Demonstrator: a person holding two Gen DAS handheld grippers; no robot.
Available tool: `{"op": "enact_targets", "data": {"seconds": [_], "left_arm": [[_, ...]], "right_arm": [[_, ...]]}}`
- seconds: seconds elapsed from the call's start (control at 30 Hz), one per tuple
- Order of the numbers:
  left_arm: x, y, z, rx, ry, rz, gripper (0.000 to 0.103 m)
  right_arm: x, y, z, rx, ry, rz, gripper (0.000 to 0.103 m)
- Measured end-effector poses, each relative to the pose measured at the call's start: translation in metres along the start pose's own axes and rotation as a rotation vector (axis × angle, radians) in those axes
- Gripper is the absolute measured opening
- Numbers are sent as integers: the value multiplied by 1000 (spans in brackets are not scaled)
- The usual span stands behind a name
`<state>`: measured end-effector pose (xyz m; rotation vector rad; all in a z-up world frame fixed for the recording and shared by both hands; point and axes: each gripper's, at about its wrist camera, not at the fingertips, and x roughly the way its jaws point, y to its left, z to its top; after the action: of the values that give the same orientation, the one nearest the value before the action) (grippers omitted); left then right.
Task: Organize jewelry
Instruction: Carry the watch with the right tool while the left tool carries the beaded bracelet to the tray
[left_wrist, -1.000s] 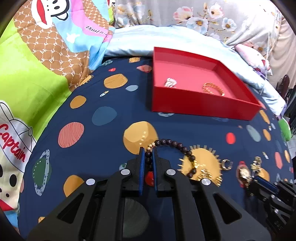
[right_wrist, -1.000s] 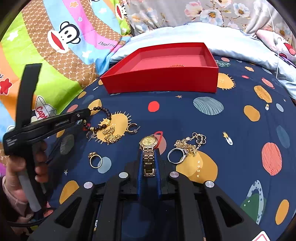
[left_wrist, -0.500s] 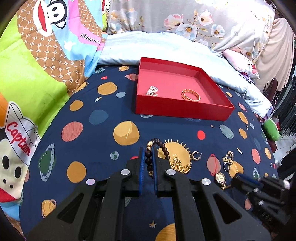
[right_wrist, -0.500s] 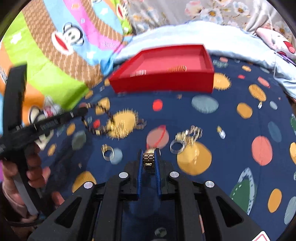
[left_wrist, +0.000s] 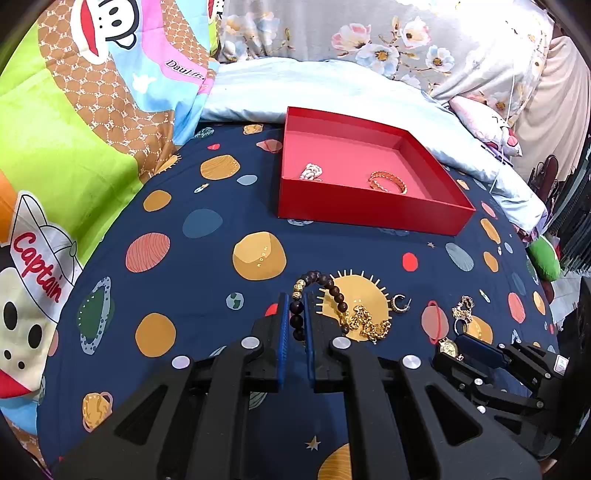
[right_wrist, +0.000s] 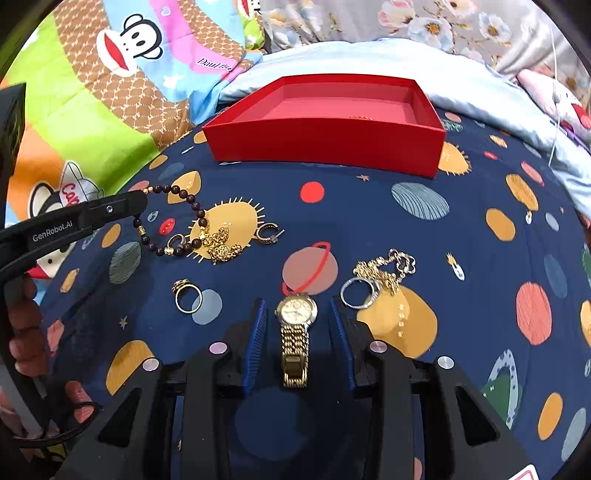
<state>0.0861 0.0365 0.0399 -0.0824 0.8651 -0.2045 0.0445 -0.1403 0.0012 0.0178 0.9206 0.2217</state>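
Nearest in the right wrist view, the right gripper has its blue ribbed jaws opening, and the gold watch, a pale round dial on a stiff link band, lies flat on the sheet between them with a clear gap on each side, so nothing is gripped there. The left gripper is closed tight on the dark bead bracelet, a string of glossy round beads with small gold spacers, whose free loop curls out just beyond the tips. Around these, on the soft navy planet-print bedsheet, more pieces lie loose: a gold ring to the near left, a thin silver ring touching a tangled gold chain to the right, a knotted gold charm cluster and a small hoop earring further out. Farthest, the shallow red cardboard box with straight walls and a matte pink-red floor holds only two things, a whitish beaded piece at its left and a gold bangle towards its right. By that count the sorting looks early: two pieces are in the box and most remain on the sheet.
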Motion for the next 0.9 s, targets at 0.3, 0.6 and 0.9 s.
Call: {"op": "enact_targets", "data": {"seconds": [0.3,0.6,0.9], "left_arm": [[1,-1,-1,-2,1,-12,7],[-16,-8,7,17,-27,-42,7],[-36,-25,40,74,-94,-75,7]], "right_arm": [[-1,2,1,-6,-12,-33,23],[-36,-4,19,32,-105,1,23],[-63,-24,58,38,-196,10,23]]}}
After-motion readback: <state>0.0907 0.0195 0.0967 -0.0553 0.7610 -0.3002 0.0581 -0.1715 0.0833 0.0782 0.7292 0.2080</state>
